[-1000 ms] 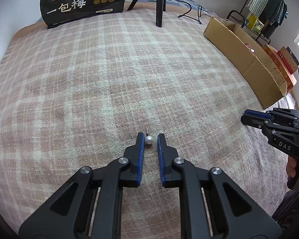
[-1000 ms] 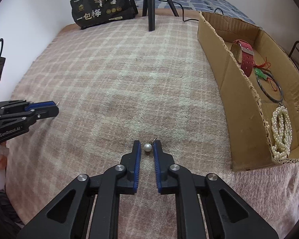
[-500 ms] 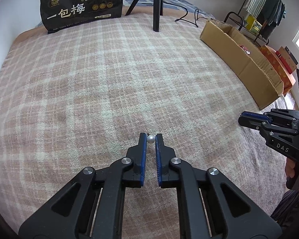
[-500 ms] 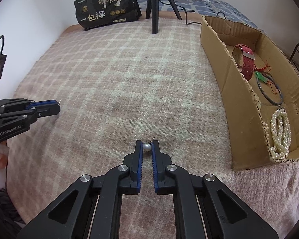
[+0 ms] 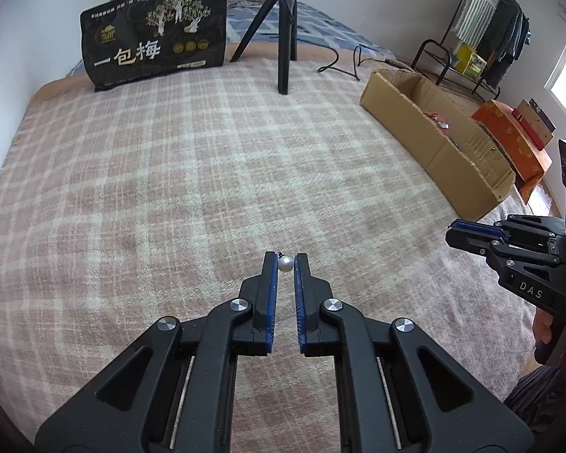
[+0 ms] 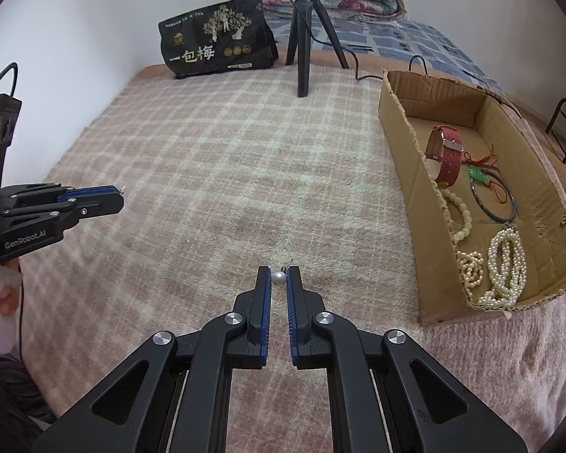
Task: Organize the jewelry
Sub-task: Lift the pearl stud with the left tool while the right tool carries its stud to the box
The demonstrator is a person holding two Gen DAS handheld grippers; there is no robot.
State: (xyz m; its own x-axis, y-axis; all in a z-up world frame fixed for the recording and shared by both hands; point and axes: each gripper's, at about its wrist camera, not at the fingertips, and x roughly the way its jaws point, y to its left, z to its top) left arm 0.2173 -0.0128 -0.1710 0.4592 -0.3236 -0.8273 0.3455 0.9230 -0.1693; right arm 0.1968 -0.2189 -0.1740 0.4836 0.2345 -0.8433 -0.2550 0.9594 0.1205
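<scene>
Pinching pearl earrings: left gripper (image 5: 285, 263) one, right gripper (image 6: 279, 277) another.

Your left gripper (image 5: 285, 263) points toward 12 o'clock in its own wrist view, jaws nearly closed and pinching a pearl earring (image 5: 285, 264) at the fingertips. Your right gripper (image 6: 279, 277) is in the same pose, jaws closed on a second pearl earring (image 6: 278, 278). From the left wrist view, the right gripper (image 5: 457, 231) sits at 3 o'clock, pointing toward 9 o'clock. From the right wrist view, the left gripper (image 6: 116, 197) sits at 9 o'clock, level, with your hand (image 6: 4, 291) gripping its handle below.
</scene>
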